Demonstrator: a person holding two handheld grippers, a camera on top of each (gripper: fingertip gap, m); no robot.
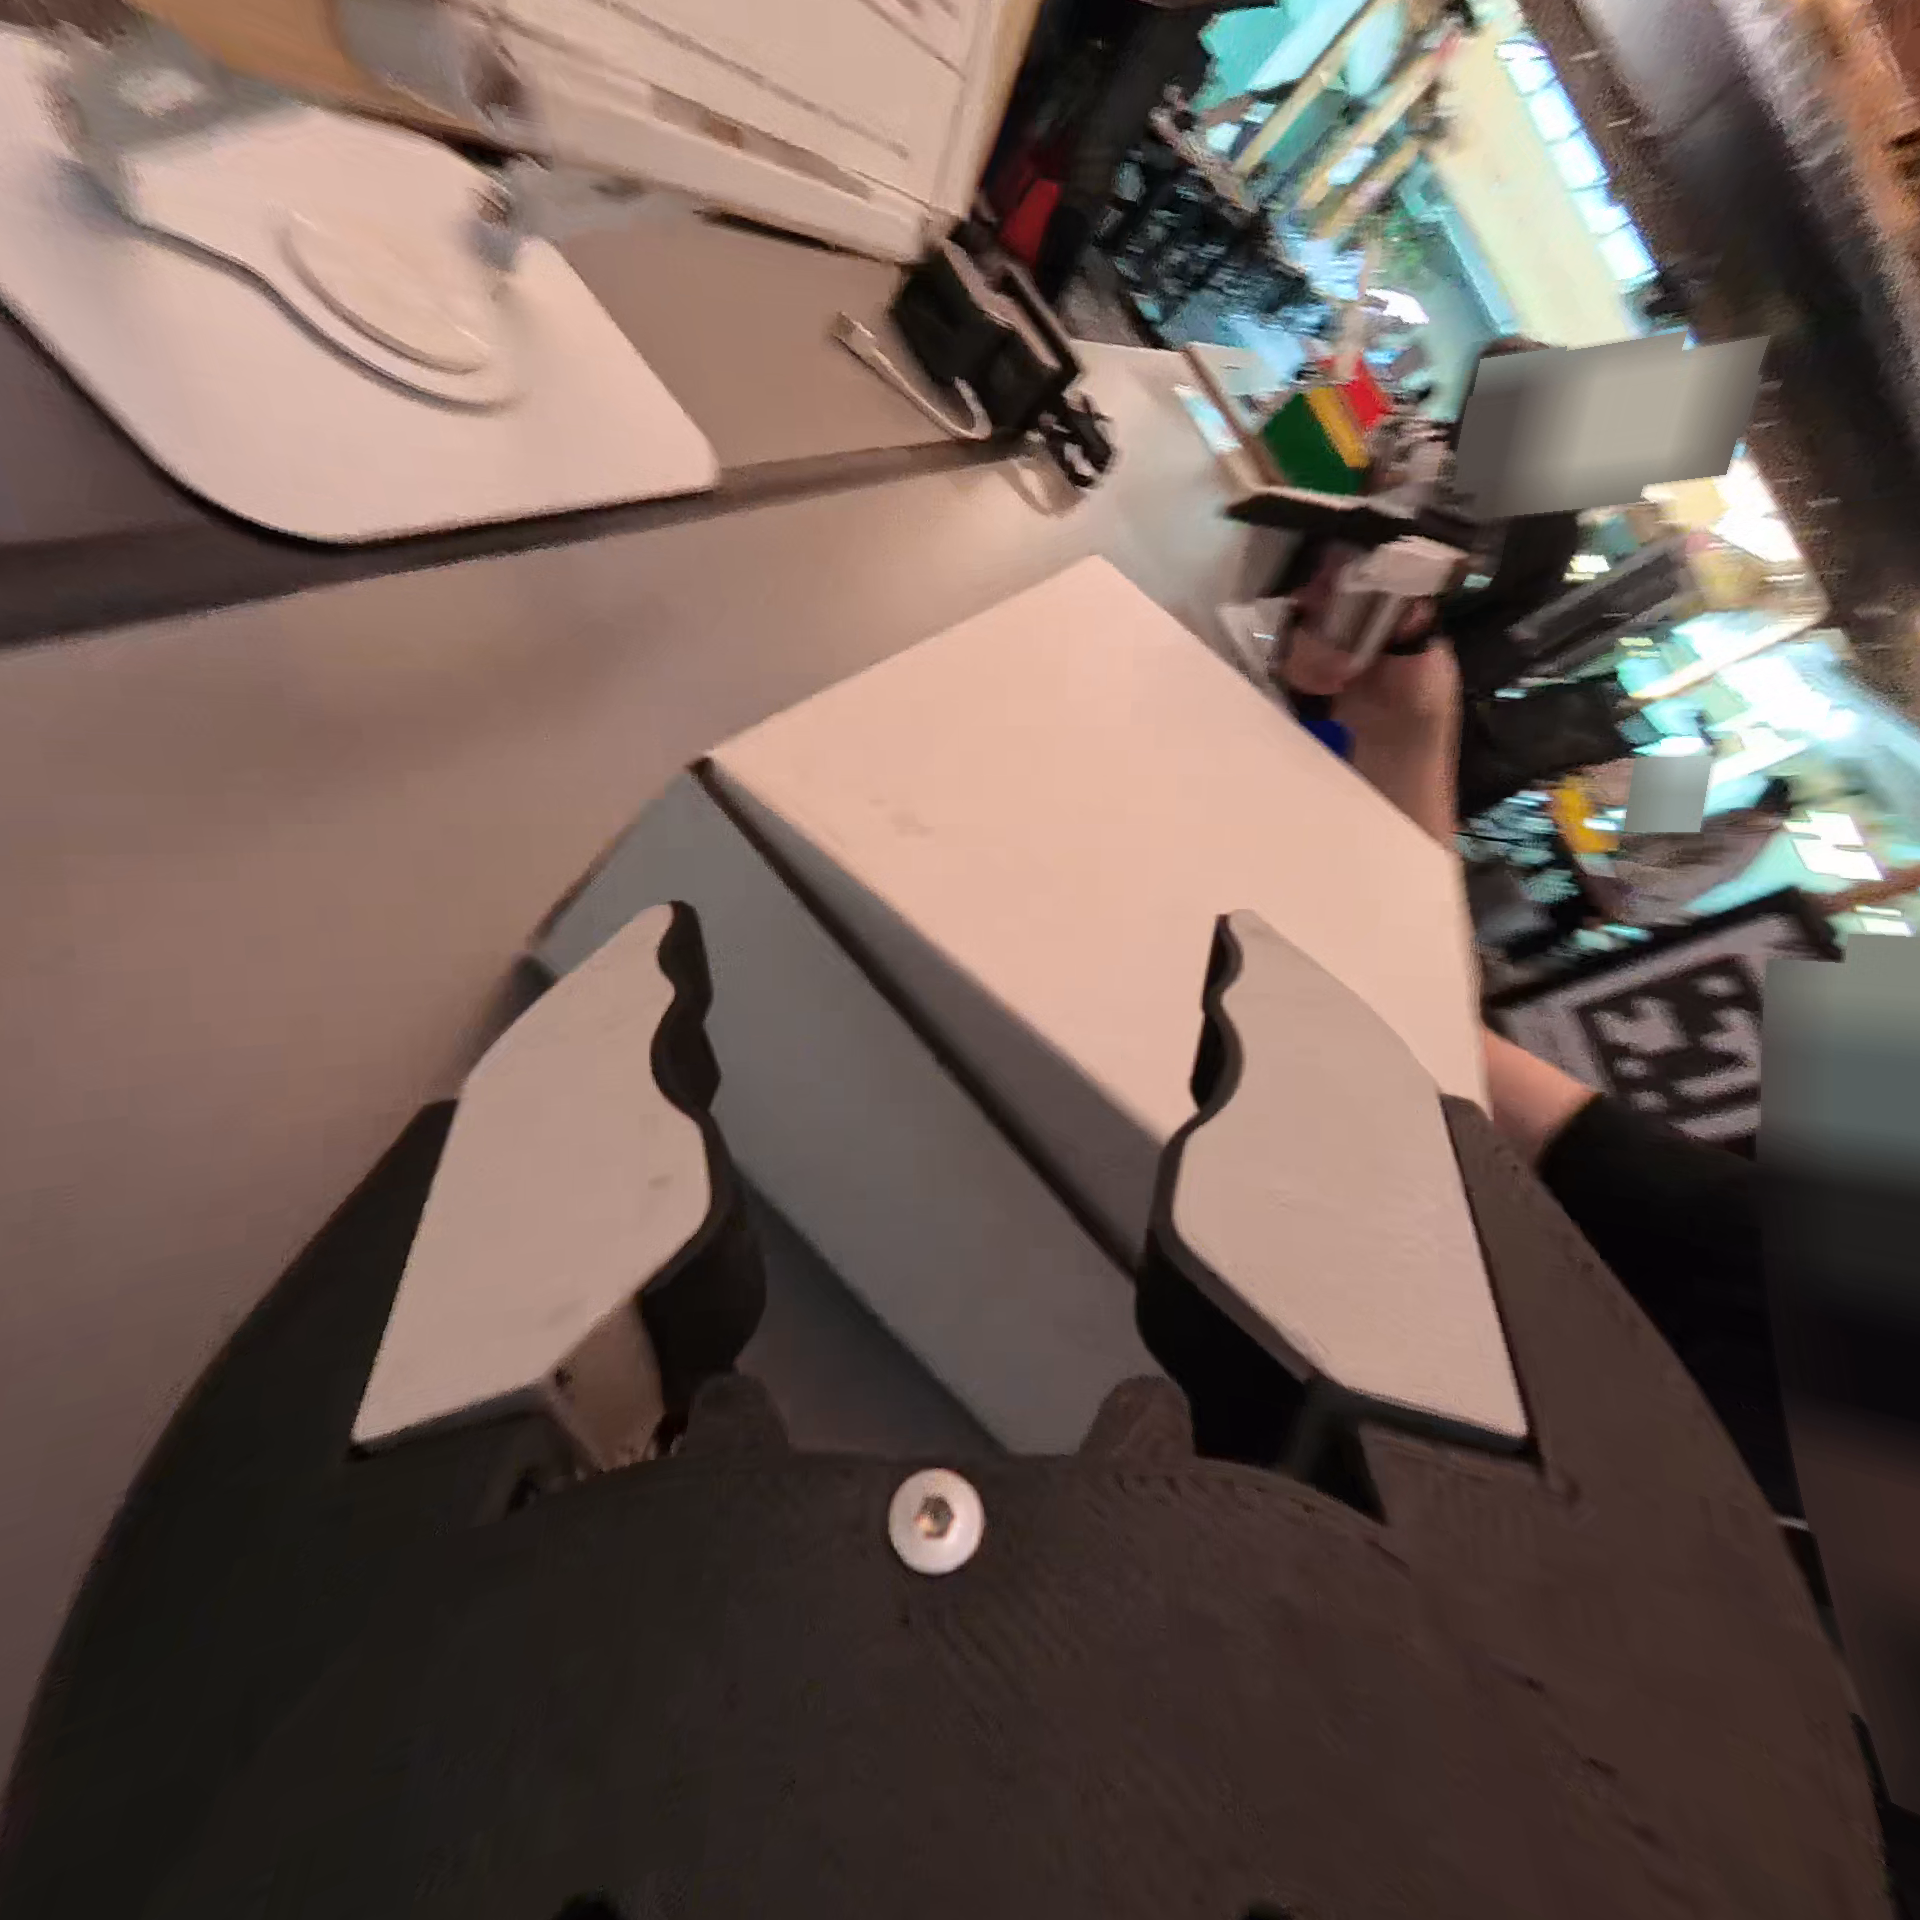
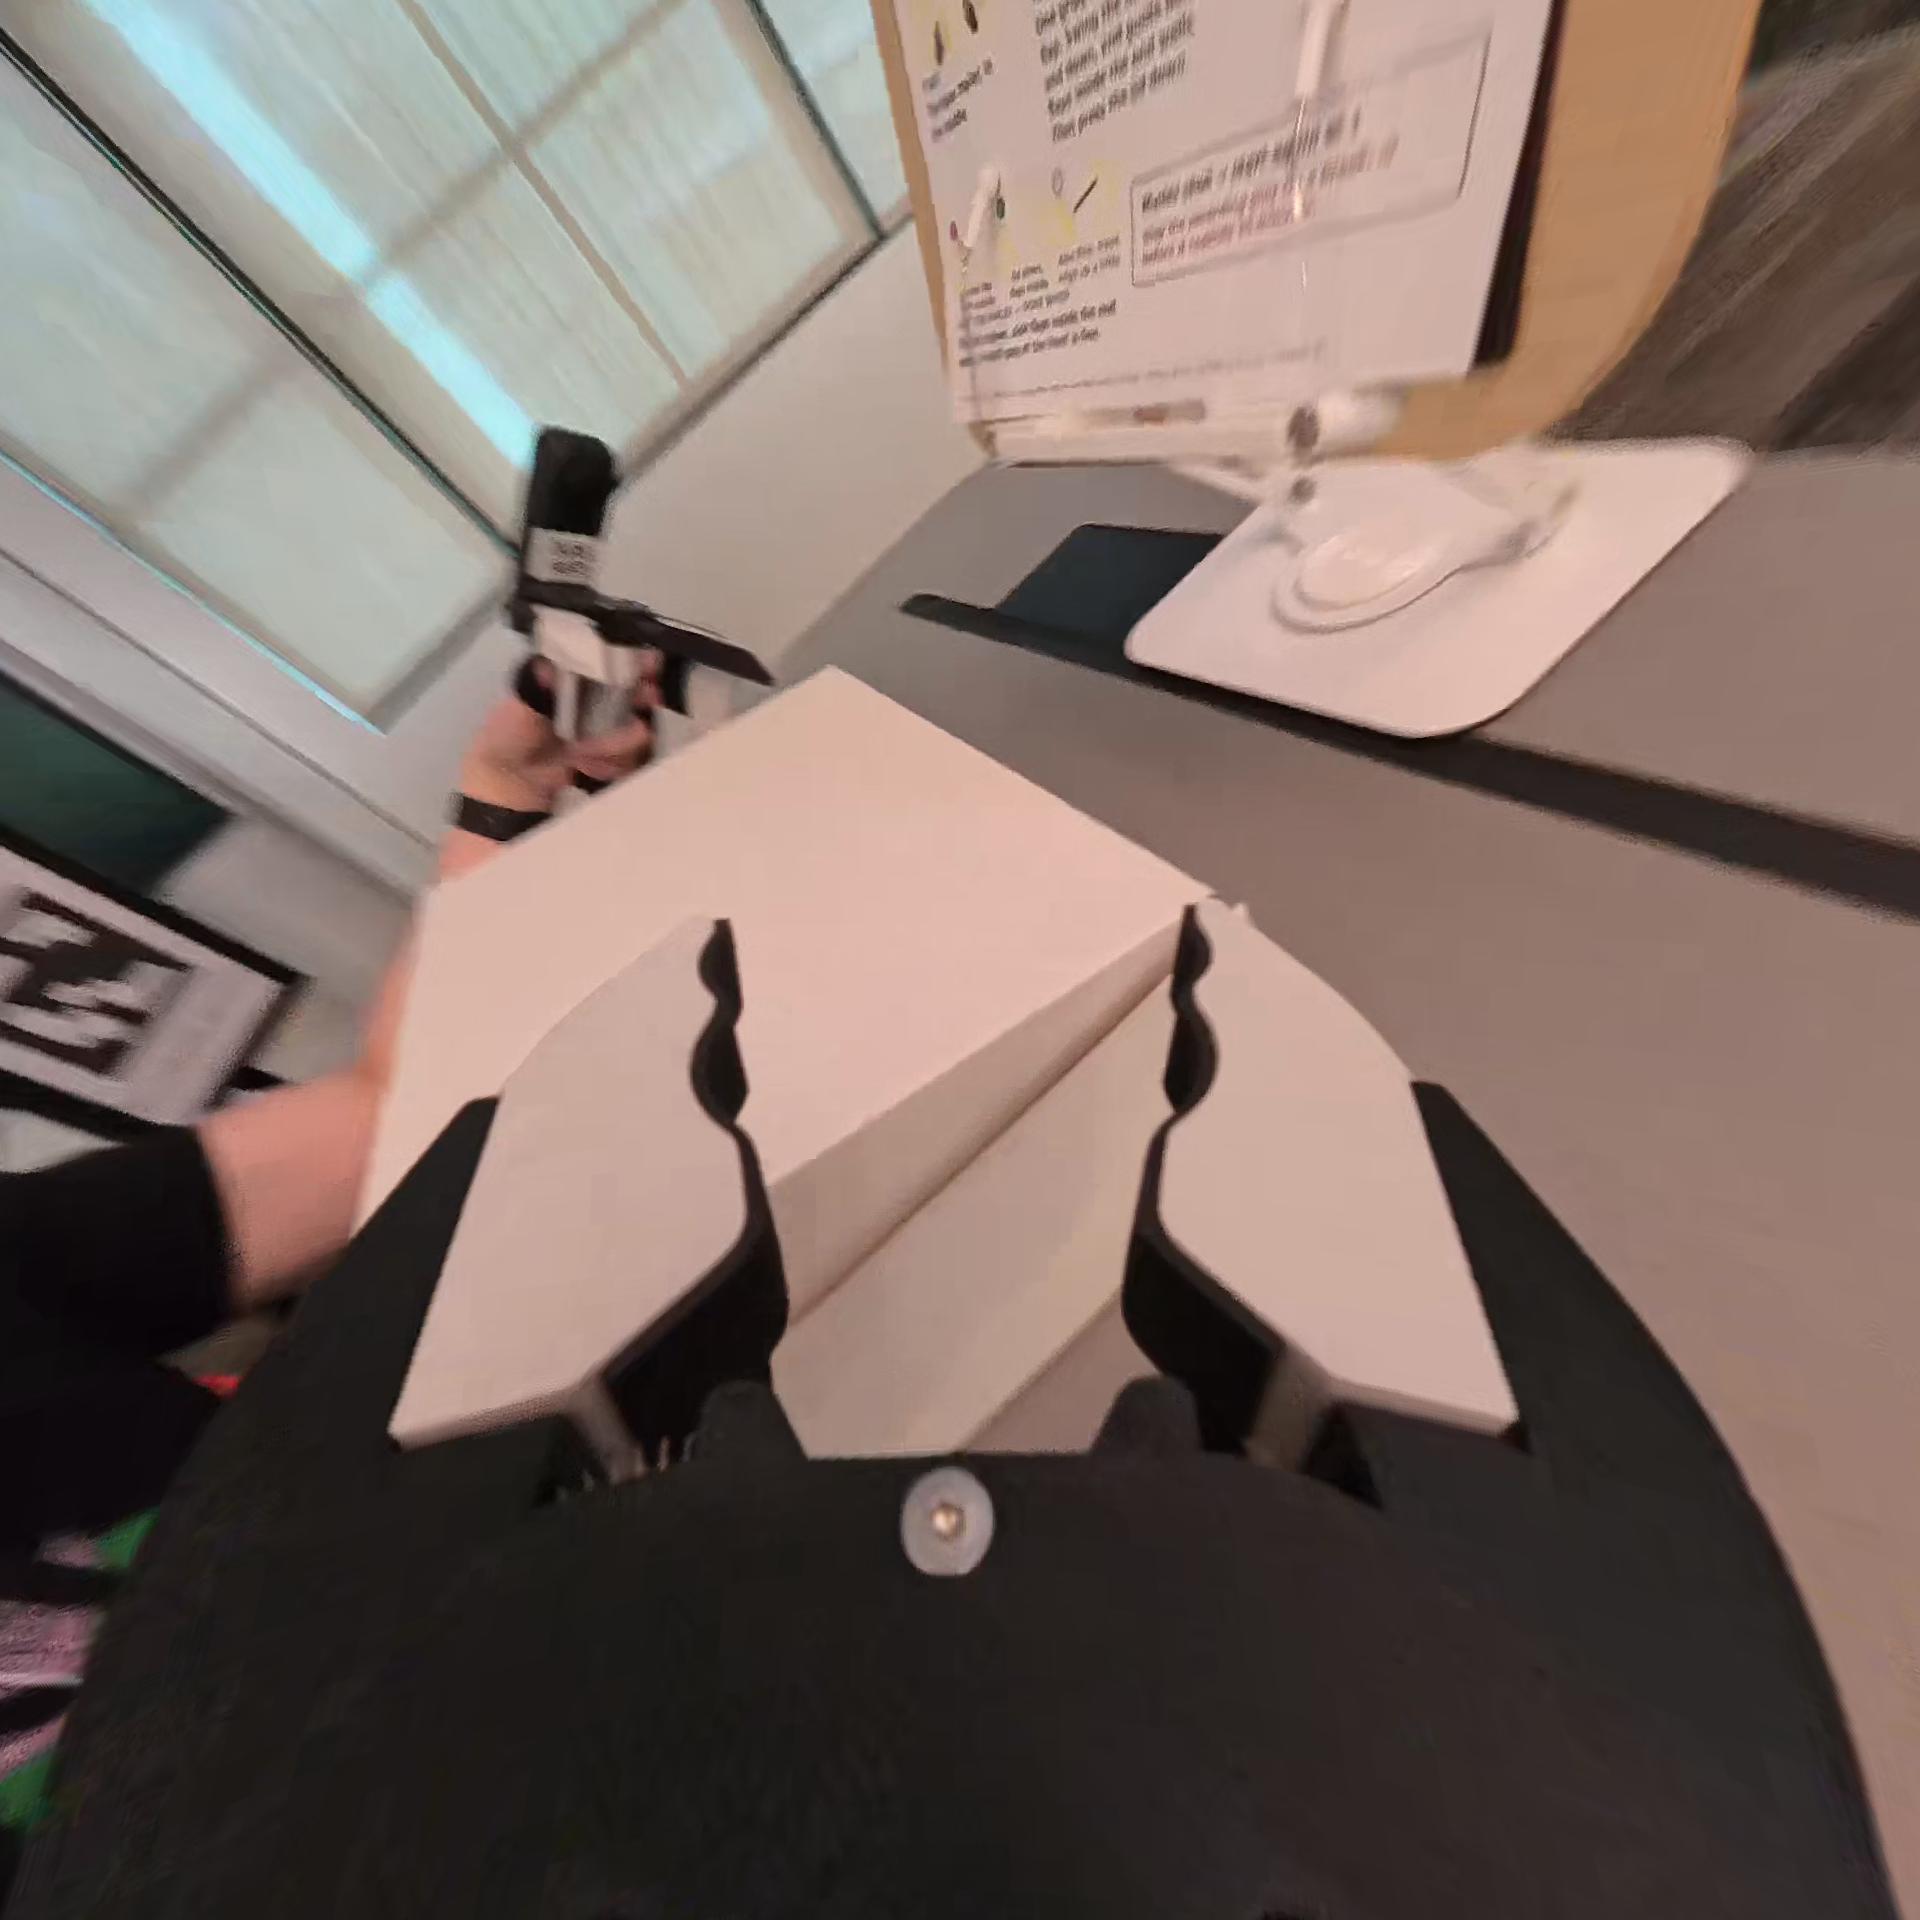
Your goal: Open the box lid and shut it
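Box (image 2: 831, 935), white, lid (image 1: 1091, 831) shut, sits on the grey desk (image 2: 1558, 1039) between both grippers. Left gripper (image 1: 951, 956) and right gripper (image 2: 956, 935) hover at opposite ends, jaws apart, empty. Gripping below the seam would likely lift the whole box. Beyond stands a white stand (image 2: 1434, 623), well apart.

The sign stand (image 2: 1226, 197) (top cut off) is motion-blurred; the background is smeared.
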